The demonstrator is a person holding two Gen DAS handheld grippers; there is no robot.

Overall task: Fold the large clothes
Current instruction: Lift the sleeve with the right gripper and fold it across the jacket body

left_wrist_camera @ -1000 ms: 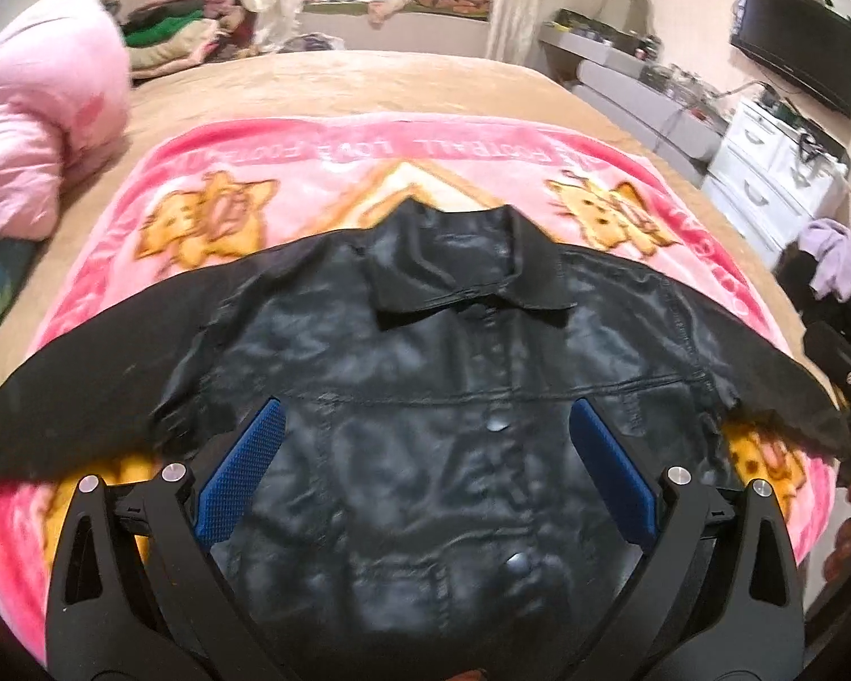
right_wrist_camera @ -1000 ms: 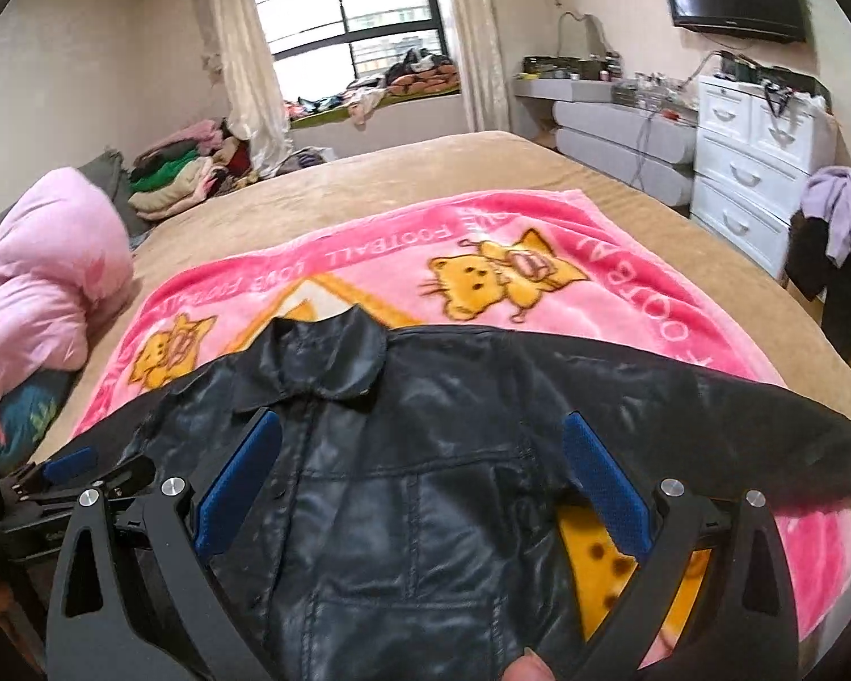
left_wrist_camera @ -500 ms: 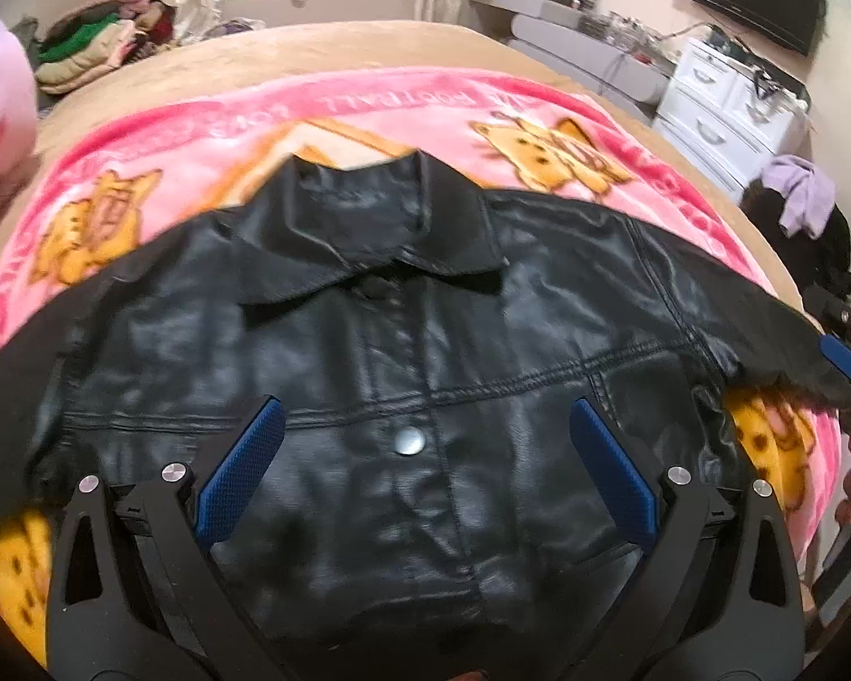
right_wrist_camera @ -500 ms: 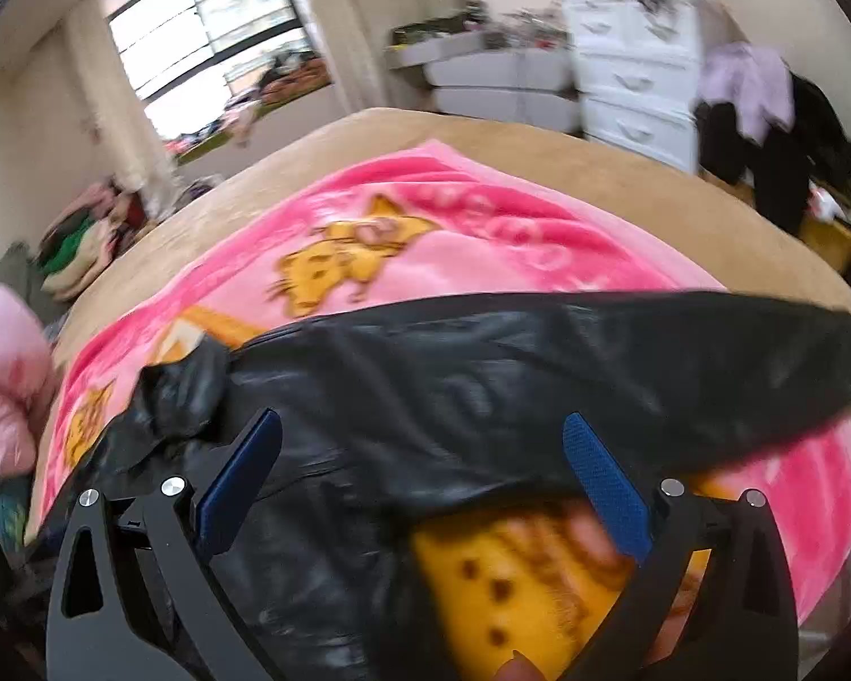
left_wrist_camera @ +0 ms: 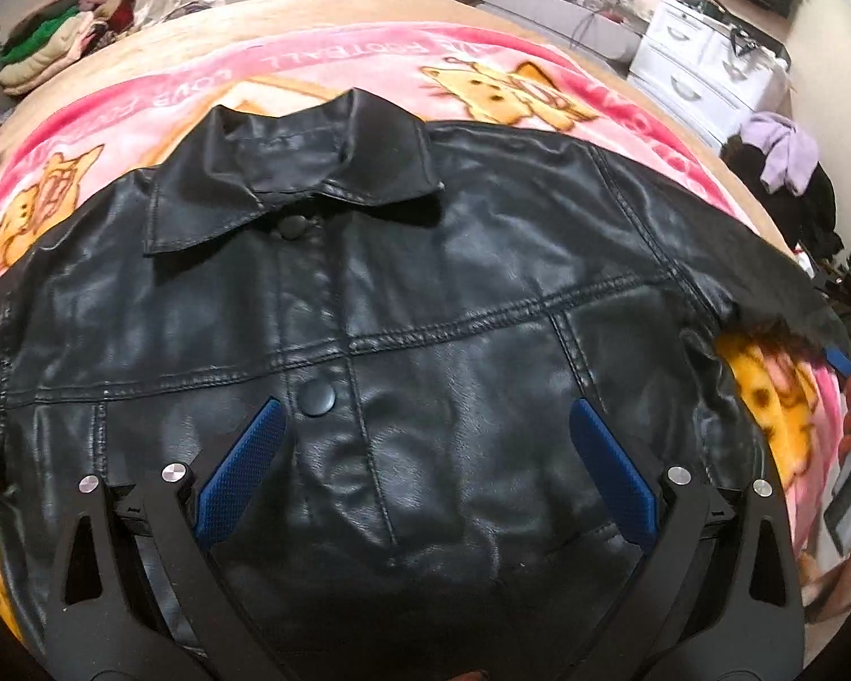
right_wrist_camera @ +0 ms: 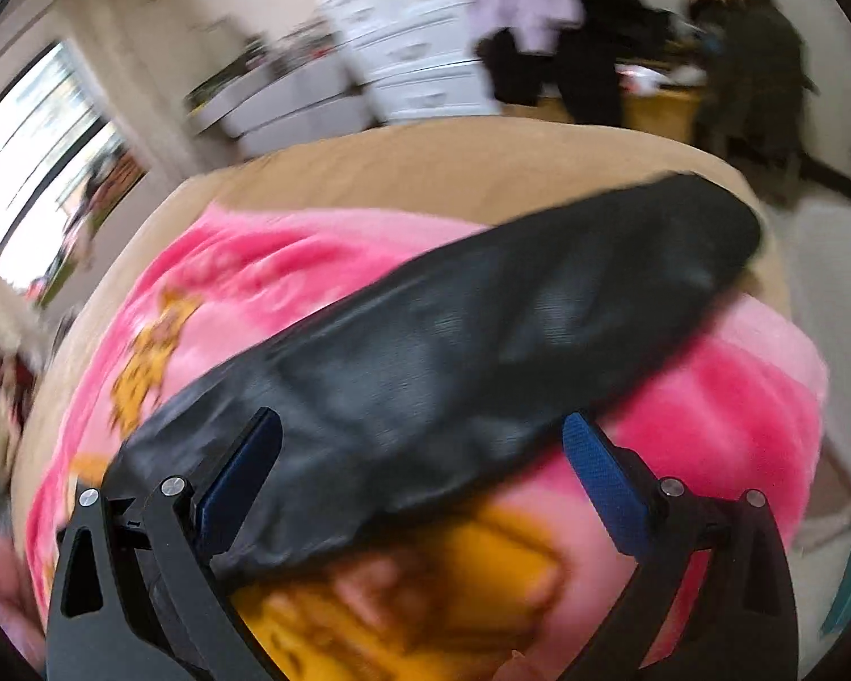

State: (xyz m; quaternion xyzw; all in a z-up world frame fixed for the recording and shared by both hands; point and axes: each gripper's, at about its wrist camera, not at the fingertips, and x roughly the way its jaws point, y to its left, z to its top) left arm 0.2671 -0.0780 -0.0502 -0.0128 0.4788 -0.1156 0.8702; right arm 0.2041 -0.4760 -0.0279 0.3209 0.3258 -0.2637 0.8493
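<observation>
A black leather jacket [left_wrist_camera: 403, 295] lies face up and buttoned on a pink cartoon blanket [left_wrist_camera: 312, 68], collar pointing away from me. My left gripper [left_wrist_camera: 425, 425] is open and empty, hovering low over the jacket's lower front. My right gripper [right_wrist_camera: 422, 437] is open and empty just above the jacket's right sleeve [right_wrist_camera: 482, 306], which stretches toward the bed's right edge. The right gripper's blue tip [left_wrist_camera: 839, 357] shows at the sleeve end in the left wrist view. The right wrist view is motion-blurred.
The blanket covers a tan bed [left_wrist_camera: 323, 11]. A white dresser [left_wrist_camera: 703, 74] and a chair with draped clothes [left_wrist_camera: 788, 153] stand to the right. Folded clothes [left_wrist_camera: 45, 51] are piled at the far left. The bed edge [right_wrist_camera: 539, 153] is close beyond the sleeve.
My left gripper has moved closer and lower over the jacket front. My right gripper has swung right and down onto the right sleeve. Both stay open.
</observation>
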